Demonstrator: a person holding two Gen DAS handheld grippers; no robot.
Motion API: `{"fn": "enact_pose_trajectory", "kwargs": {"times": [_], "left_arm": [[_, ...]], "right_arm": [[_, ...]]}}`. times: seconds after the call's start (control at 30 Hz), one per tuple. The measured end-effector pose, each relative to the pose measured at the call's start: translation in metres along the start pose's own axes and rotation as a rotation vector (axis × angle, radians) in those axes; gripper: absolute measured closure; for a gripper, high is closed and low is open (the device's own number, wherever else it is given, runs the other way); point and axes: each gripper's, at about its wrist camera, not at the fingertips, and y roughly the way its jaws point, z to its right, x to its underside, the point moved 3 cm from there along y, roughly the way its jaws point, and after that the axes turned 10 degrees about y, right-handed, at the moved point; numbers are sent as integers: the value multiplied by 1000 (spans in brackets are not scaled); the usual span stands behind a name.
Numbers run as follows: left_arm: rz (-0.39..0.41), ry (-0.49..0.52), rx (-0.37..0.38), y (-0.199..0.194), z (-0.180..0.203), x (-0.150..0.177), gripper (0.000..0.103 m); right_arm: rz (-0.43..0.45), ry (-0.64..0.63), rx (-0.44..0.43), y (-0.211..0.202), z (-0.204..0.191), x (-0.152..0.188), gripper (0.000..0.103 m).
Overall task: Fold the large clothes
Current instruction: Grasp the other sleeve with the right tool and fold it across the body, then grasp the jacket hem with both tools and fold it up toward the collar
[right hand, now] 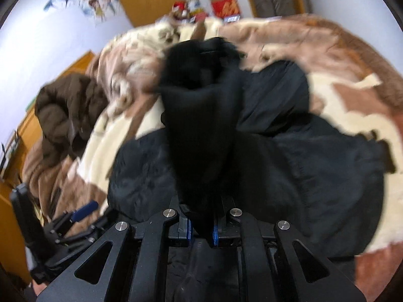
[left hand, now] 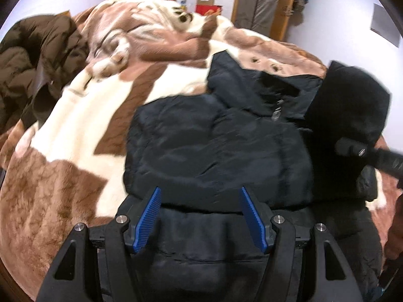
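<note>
A large dark navy padded jacket (left hand: 216, 141) lies on the brown and cream blanket (left hand: 75, 136), partly folded, one flap over its body. My left gripper (left hand: 200, 196) is open and empty, its blue pads just above the jacket's near fold. My right gripper (right hand: 201, 229) is shut on a black part of the jacket (right hand: 201, 125) and holds it up, so the cloth hangs in front of the lens. That raised part shows at the right of the left wrist view (left hand: 352, 100). The left gripper shows low at the left of the right wrist view (right hand: 83, 214).
A brown padded coat (left hand: 32, 68) is heaped at the far left of the bed. Red and cardboard boxes (left hand: 207, 2) stand behind the bed by a wooden door frame (left hand: 284, 5). Wooden furniture (right hand: 15, 151) lines the left side.
</note>
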Motion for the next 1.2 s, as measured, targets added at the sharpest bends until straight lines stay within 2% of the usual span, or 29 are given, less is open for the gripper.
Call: {"fn": "enact_pose_trajectory", "kwargs": {"times": [0.07, 0.17, 0.23, 0.33, 0.5, 0.67, 0.87, 0.93, 1.03, 1.1, 1.13, 1.17, 1.2], "left_arm": [[-17, -12, -4, 8, -9, 6, 36], [-32, -21, -10, 15, -15, 12, 36], [-31, -24, -13, 14, -18, 13, 36], [-18, -24, -18, 8, -18, 9, 36], [23, -12, -18, -7, -11, -5, 36], [58, 10, 0, -14, 7, -20, 31], [33, 12, 114, 15, 36, -34, 29], [-5, -3, 181, 36, 44, -36, 29], [-68, -19, 240, 67, 54, -34, 29], [-64, 10, 246, 73, 61, -35, 41], [-52, 28, 255, 71, 64, -37, 67], [-36, 42, 256, 65, 65, -40, 86], [-6, 51, 261, 56, 65, -44, 89]], "right_arm": [[-56, -4, 2, 23, -1, 8, 79], [-71, -22, -33, 31, -3, 18, 54], [-55, -52, -49, 26, -10, 21, 49], [-40, -63, -86, 11, -14, 20, 48], [37, -58, -136, -31, -4, 19, 48], [93, -21, -99, -56, 29, 17, 47], [109, 83, -5, -65, 91, 17, 47], [117, 108, 19, -70, 110, 18, 47], [129, 149, 59, -73, 135, 17, 47], [138, 170, 71, -77, 148, 17, 47], [141, 176, 77, -78, 152, 17, 47], [148, 185, 90, -80, 158, 15, 47], [155, 191, 97, -82, 162, 15, 47]]}}
